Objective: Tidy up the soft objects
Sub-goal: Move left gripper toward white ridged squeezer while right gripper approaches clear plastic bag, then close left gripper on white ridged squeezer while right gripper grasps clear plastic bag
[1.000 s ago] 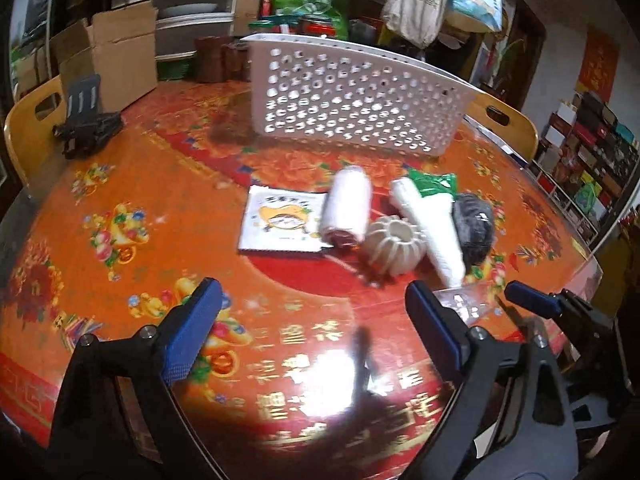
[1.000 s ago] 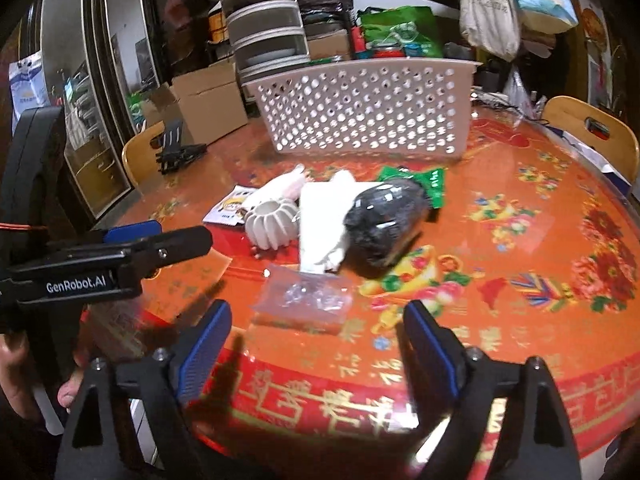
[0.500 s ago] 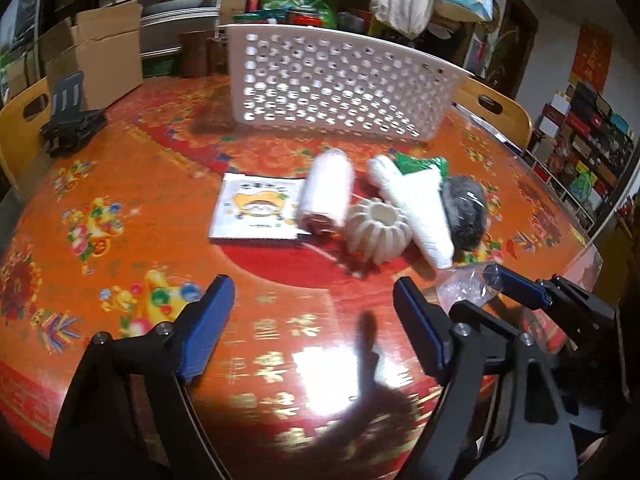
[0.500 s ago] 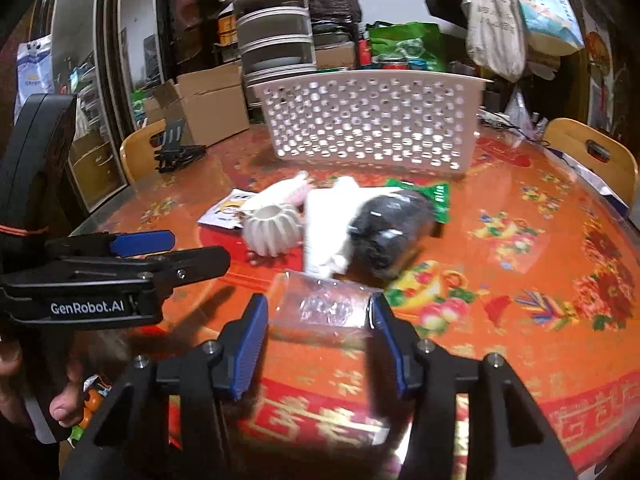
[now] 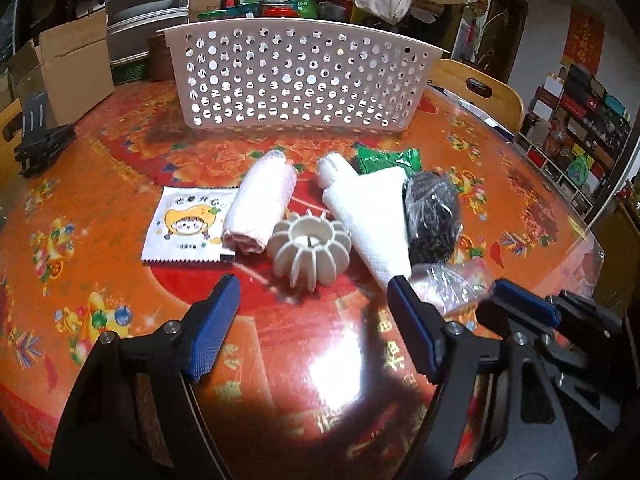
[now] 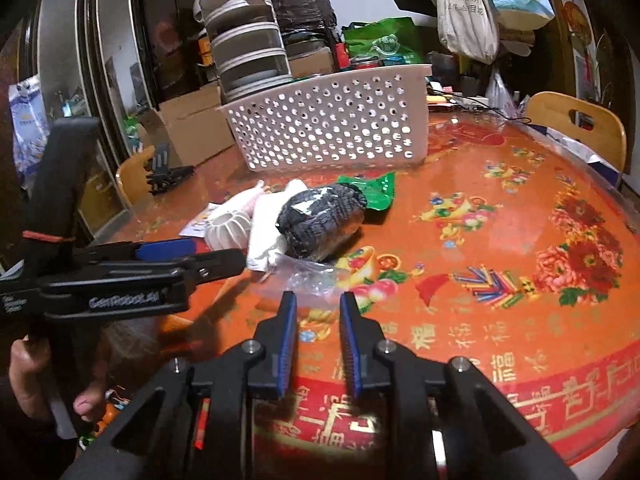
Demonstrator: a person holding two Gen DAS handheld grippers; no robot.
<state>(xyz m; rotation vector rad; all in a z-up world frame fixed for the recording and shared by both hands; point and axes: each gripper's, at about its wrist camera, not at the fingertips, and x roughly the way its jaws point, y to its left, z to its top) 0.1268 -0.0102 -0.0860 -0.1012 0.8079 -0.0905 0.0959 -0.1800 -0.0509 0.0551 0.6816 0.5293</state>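
A white perforated basket [image 5: 300, 76] [image 6: 332, 124] stands at the back of the red table. In front of it lie a snack packet [image 5: 186, 224], a pink rolled cloth [image 5: 260, 204], a white ribbed ring [image 5: 310, 248] [image 6: 228, 230], a white folded cloth [image 5: 368, 212], a green packet [image 5: 388, 158], a black bundle [image 5: 432, 212] [image 6: 320, 216] and a clear plastic bag [image 5: 452, 284] [image 6: 304, 280]. My left gripper [image 5: 312, 328] is open, near the ring. My right gripper [image 6: 318, 312] has narrowed on the near edge of the clear bag; the grip itself is hard to see.
Wooden chairs [image 5: 476, 88] [image 6: 576, 128] stand around the table. A black stand [image 5: 40, 140] sits at the left edge. Cardboard boxes [image 5: 60, 76], stacked containers [image 6: 248, 56] and hanging bags [image 6: 464, 12] fill the background. The table's near edge [image 6: 520, 420] is close below me.
My right gripper moved forward to the clear plastic bag and its jaws closed from wide open to narrow. My left gripper moved closer to the objects and stayed open.
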